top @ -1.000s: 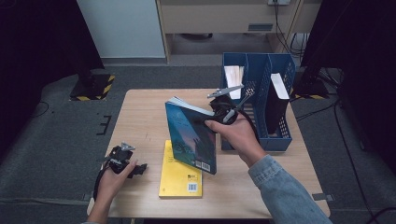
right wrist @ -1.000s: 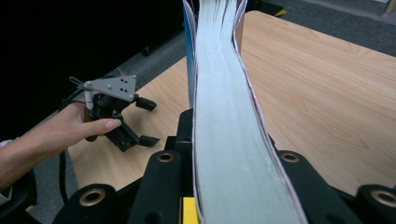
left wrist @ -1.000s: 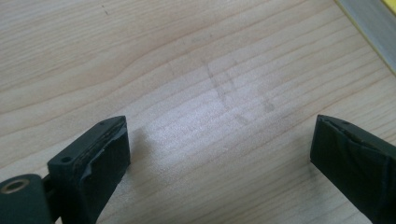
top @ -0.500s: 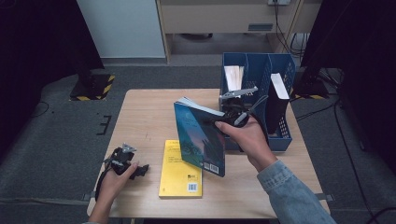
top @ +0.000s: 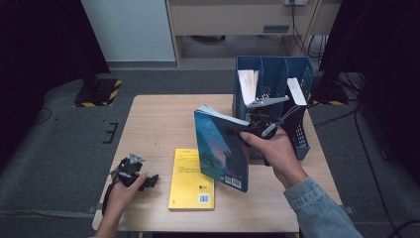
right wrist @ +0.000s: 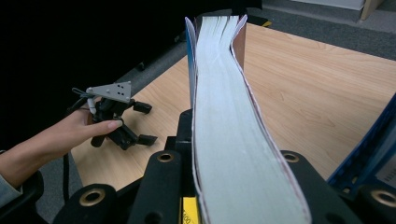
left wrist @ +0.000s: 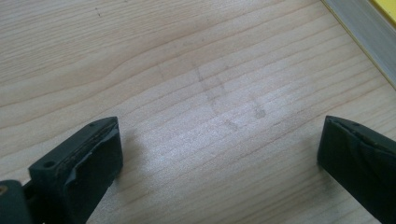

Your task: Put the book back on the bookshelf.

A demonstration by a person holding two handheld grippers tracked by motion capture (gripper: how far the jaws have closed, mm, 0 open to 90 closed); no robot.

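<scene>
**High view inventory: one book in the air, one on the table, rack waiting**

High view, items listed by size, with the reason for each position.

1. Table point(top: 158, 129). Pale wood, bare over its left half, which leaves room for the idle hand to rest.

2. File rack point(top: 302, 144). Blue, with upright slots, standing at the table's far right corner. Two slots already hold upright items, a pale-edged one point(top: 247, 85) at the left and a white one point(top: 296, 91) further right. Its open tops face up, so a book has to enter on edge; this is judged to be why the carried book is held upright.

3. Blue book point(top: 218, 148). Lifted clear of the table, tilted, cover toward the camera, just left of the rack and partly in front of it. Page edges point(right wrist: 233, 140) run straight up between the jaws in the right gripper view, fanning slightly at the top because only the lower end is pinched.

4. Yellow book point(top: 192, 181). Flat on the table near the front edge, below the blue book, apart from it. Probably next in line.

5. Right gripper point(top: 255, 130). Clenched on the blue book near one edge, the hand behind it, so the cover stays free to slide into a slot.

6. Left gripper point(top: 136, 176). Resting on the table at front left, well apart from both books. Jaws released and spread, with bare wood point(left wrist: 219, 107) between them; it holds nothing and keeps out of the way.
</scene>
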